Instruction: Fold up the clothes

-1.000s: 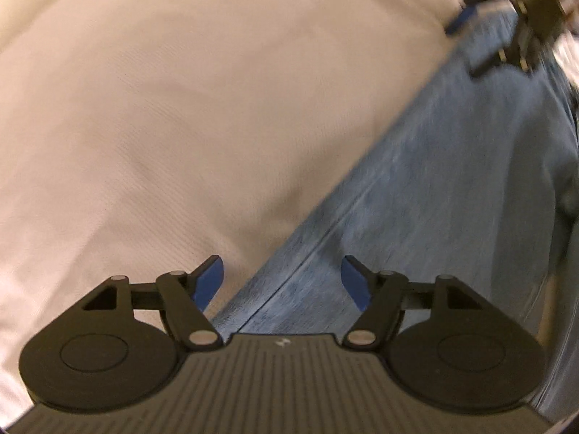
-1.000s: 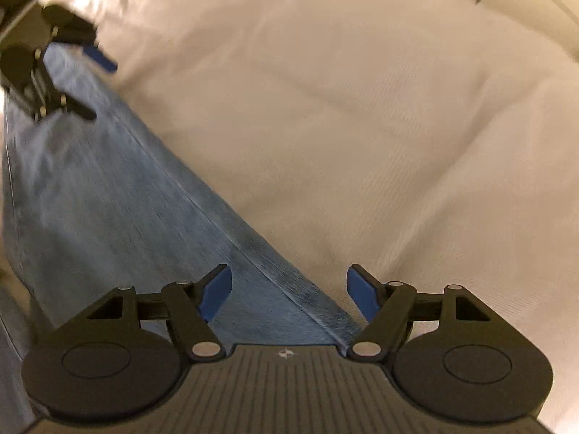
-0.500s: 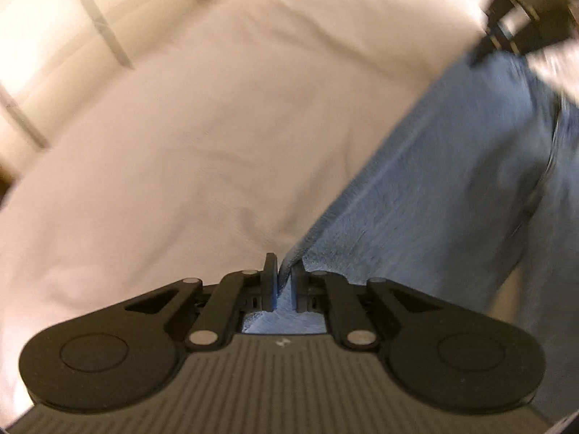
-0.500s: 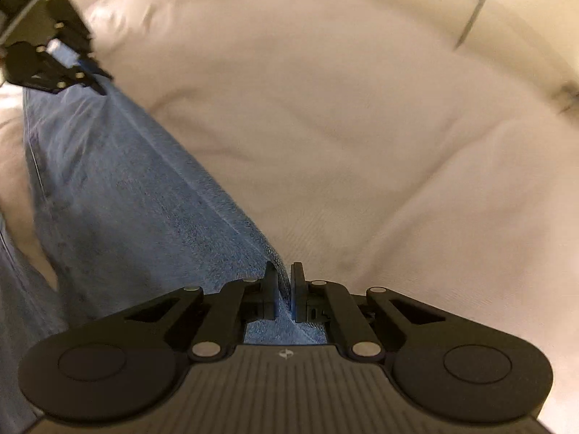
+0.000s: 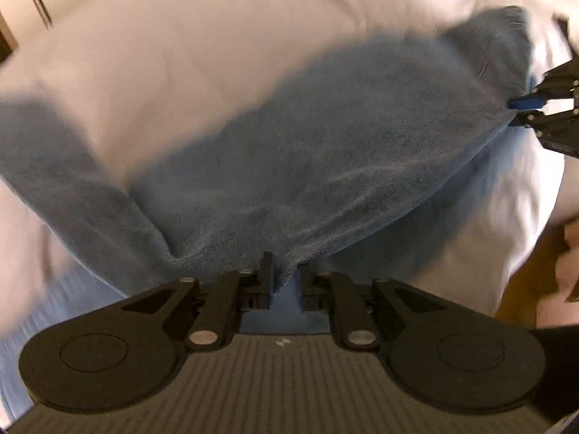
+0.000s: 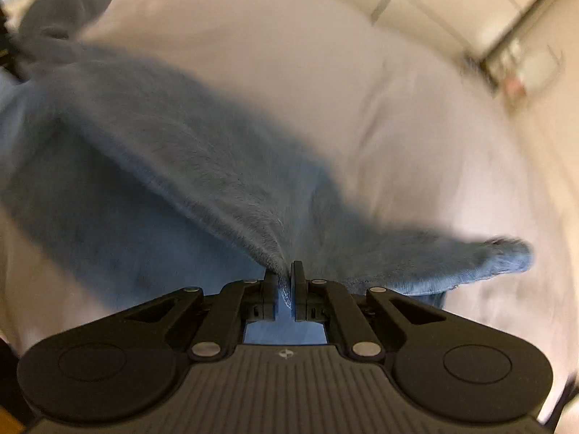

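Blue jeans (image 5: 325, 144) lie across a white bed (image 5: 181, 54), with one part raised and stretched between my two grippers. My left gripper (image 5: 284, 278) has a fold of the denim pinched between its fingers, and its jaws are opening slightly. In the same view my right gripper (image 5: 521, 112) bites the cloth's far right edge with its blue pads. In the right wrist view my right gripper (image 6: 283, 282) pinches a ridge of the jeans (image 6: 163, 144), its jaws also easing open. A loose denim end (image 6: 506, 256) trails to the right. Both views are blurred by motion.
The white bed (image 6: 362, 90) fills most of both views. Pale wall panels (image 6: 470, 0) stand beyond it. A person's hand (image 5: 570, 253) shows at the right edge above a brown floor (image 5: 524, 289).
Both grippers went from open over the jeans' edges to shut on the denim. They then swept fast across the bed with the cloth lifted and pulled taut between them.
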Action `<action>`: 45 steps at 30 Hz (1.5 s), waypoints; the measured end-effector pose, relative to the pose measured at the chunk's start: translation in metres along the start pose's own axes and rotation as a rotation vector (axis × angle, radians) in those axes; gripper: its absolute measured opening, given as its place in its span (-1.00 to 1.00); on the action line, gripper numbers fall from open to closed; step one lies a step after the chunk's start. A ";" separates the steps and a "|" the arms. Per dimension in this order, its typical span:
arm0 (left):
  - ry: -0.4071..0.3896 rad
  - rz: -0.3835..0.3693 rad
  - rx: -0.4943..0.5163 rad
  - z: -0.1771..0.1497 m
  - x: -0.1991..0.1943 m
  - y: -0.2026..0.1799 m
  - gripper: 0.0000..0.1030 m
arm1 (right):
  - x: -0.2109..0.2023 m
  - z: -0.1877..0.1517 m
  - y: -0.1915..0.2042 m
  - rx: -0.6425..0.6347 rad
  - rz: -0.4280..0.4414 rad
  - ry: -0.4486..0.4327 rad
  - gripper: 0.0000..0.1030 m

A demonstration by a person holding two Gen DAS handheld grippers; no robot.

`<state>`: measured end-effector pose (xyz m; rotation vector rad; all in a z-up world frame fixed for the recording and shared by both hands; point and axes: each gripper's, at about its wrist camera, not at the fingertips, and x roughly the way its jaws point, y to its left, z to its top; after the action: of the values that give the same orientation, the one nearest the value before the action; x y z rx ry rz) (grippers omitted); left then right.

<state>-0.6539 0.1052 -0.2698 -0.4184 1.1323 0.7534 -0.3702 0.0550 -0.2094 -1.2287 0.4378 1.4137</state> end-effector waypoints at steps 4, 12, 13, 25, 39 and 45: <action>-0.016 -0.071 -0.146 -0.019 -0.014 0.002 -0.43 | 0.012 -0.022 0.005 0.111 0.041 0.127 -0.47; -0.004 -0.234 -0.698 -0.015 0.006 0.047 -0.33 | -0.012 -0.086 -0.098 0.996 0.211 0.001 0.16; -0.008 -0.249 -0.767 -0.018 0.007 0.050 -0.31 | -0.011 -0.101 -0.109 1.138 0.236 -0.024 0.17; -0.055 -0.277 -1.162 -0.041 0.037 0.055 -0.27 | 0.037 -0.181 -0.204 1.675 0.254 -0.198 0.01; -0.229 -0.107 -0.940 -0.036 -0.019 0.027 -0.97 | 0.023 -0.172 -0.211 1.527 0.275 -0.239 -0.78; -0.139 -0.017 -0.896 -0.039 0.023 0.010 -0.86 | 0.049 -0.188 -0.199 1.496 0.224 -0.114 -0.79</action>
<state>-0.6816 0.0948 -0.3053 -1.1004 0.6060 1.2390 -0.1050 -0.0214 -0.2477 0.1275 1.2560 0.8758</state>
